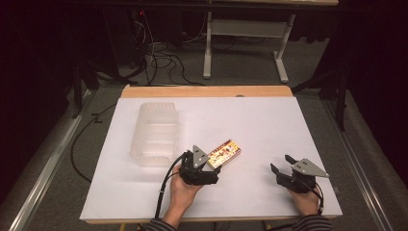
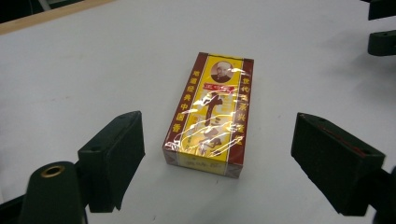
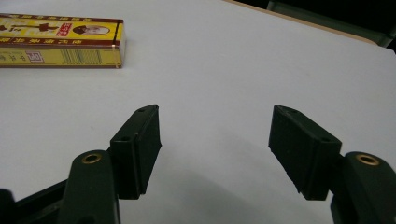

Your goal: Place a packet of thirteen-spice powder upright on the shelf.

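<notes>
**Both grippers open, yellow box free on the white table**

Nearest the person, two hands came in over the table's front edge, each holding a gripper. The left gripper [image 1: 208, 162] sat left of the middle of the white table [image 1: 144, 192], held just behind the near end of a yellow box [image 1: 224, 153]. In the left gripper view its jaws stood wide apart, one on each side of the box [image 2: 210, 114], and neither pad touched it; a clear gap of white table showed on both sides. It had hold of nothing. The box lay flat, wrapped in shiny clear film, with dark red borders, red characters and a small round portrait at its far end.

The right gripper [image 1: 283, 163] rested near the front right part of the table, well apart from the box. Its jaws also stood wide open with bare table between them, as the right gripper view showed [image 3: 212, 135]; the box [image 3: 60, 41] lay farther off at the upper left of that view, side face toward the camera.

Beyond the box, to the left, a clear plastic bin [image 1: 155, 133] stood on the table, near the box but not touching it. Past the table's wooden far edge [image 1: 207, 91] were the grey floor, loose black cables [image 1: 159, 60] and the pale legs of another table [image 1: 245, 45].
</notes>
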{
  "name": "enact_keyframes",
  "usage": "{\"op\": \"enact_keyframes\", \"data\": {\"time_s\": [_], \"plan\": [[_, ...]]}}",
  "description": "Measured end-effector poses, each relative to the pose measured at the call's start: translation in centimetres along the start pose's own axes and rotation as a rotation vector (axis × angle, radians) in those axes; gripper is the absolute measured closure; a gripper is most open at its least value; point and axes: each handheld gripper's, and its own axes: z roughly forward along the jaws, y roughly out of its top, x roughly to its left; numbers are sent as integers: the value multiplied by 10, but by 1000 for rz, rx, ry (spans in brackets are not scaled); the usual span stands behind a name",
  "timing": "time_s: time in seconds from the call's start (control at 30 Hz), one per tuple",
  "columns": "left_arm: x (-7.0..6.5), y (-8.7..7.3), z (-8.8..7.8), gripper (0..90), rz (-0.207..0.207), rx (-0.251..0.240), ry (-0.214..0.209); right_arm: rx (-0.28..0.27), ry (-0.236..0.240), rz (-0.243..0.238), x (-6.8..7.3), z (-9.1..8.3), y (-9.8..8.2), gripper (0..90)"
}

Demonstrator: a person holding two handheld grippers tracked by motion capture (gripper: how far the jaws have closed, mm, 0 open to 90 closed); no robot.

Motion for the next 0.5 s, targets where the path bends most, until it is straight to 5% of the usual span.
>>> {"op": "enact_keyframes", "data": {"time_s": [0.23,0.5], "plan": [[1,20,2,176,36,8,6,6,-6,17,-1,1,0,341],[4,35,20,172,43,58,13,26,3,-23,2,3,1,343]]}}
